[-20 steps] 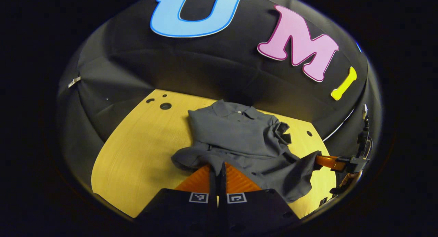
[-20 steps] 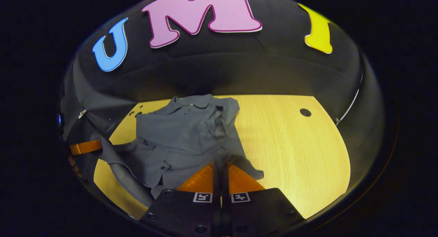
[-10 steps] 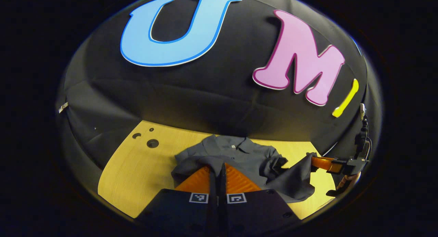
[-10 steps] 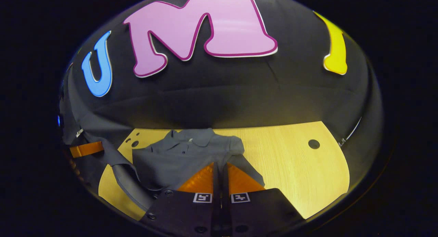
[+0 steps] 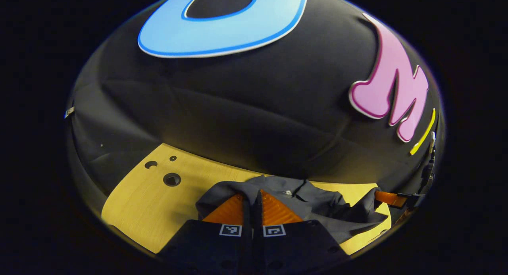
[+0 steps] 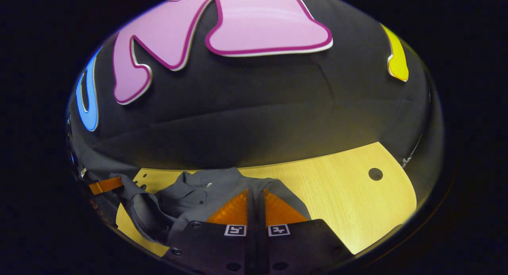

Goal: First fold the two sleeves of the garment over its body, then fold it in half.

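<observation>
You have one garment [image 5: 317, 211] to deal with, a grey collared shirt lying on the yellow wooden bench [image 5: 151, 211], its collar [image 6: 190, 187] toward the booth's wall and its lower part lifted toward you. Your left gripper [image 5: 253, 195] has its fingers drawn together with almost no gap, and grey cloth drapes over their tips, so you appear to be pinching the hem on that side (the actual bite is hidden under the fold). Your right gripper [image 6: 255, 195] reads the same in the right gripper view: fingers close together, cloth gathered over and around the tips. In the left gripper view you can also see that right gripper far off at the right edge with a flap of the shirt hanging from it. Judge the fabric as light, soft and limp: it will sag between your two holds, wrinkle wherever it bunches, and slide easily on the smooth bench, but it is in no way fragile. Take it by the hem corners, one in each gripper, and keep them level and well apart so the fold lands straight across the body near the collar. By count: one shirt, one bench, two grippers, and four dark holes in the bench top, three clustered at the left [image 5: 171, 179] and one at the right [image 6: 375, 174]. How the sleeves lie I cannot tell for certain, since the bunched cloth hides them.
</observation>
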`<state>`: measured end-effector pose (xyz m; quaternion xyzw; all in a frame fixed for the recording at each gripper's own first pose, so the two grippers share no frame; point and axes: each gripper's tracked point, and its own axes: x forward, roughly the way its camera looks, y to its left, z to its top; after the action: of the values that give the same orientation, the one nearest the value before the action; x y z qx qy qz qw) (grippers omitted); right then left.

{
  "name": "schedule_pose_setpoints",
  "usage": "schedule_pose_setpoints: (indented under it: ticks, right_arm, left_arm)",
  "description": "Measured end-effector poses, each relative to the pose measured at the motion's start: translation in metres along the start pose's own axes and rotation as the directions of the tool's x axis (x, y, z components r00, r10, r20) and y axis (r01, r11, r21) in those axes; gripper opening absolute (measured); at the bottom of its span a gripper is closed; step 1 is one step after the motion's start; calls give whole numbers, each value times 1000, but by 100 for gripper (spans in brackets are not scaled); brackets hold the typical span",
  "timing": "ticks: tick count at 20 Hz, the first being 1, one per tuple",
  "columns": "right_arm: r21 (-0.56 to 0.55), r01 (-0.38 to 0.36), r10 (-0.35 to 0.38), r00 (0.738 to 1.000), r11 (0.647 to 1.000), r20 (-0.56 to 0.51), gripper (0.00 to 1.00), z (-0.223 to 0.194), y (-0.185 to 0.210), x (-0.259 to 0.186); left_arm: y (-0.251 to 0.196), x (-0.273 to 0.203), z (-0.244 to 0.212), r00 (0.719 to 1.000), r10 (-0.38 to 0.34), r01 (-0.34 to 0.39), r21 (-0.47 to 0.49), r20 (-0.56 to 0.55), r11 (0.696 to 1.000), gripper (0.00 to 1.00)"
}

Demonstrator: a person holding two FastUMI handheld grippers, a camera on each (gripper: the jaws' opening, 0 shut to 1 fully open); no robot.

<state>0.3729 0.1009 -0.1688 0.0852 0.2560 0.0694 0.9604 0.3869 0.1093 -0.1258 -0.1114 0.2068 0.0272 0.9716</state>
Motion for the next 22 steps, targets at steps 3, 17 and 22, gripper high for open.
schedule_pose_setpoints:
  ticks: [3, 17, 22]
  right_arm:
    - [-7, 32, -32, 999, 999, -15, 5, -15, -6, 25]
    - [-202, 39, -22, 996, 979, 87, 80, -7, -3, 6]
    - [-232, 58, -22, 988, 971, 154, 98, 7, 4, -55]
  left_arm:
    - [9, 33, -10, 1000, 1, -1, -20, -5, 1000, 5]
    - [20, 24, 1, 997, 61, -61, -6, 39, 998, 59]
    - [18, -39, 19, 994, 57, -56, -16, 92, 998, 96]
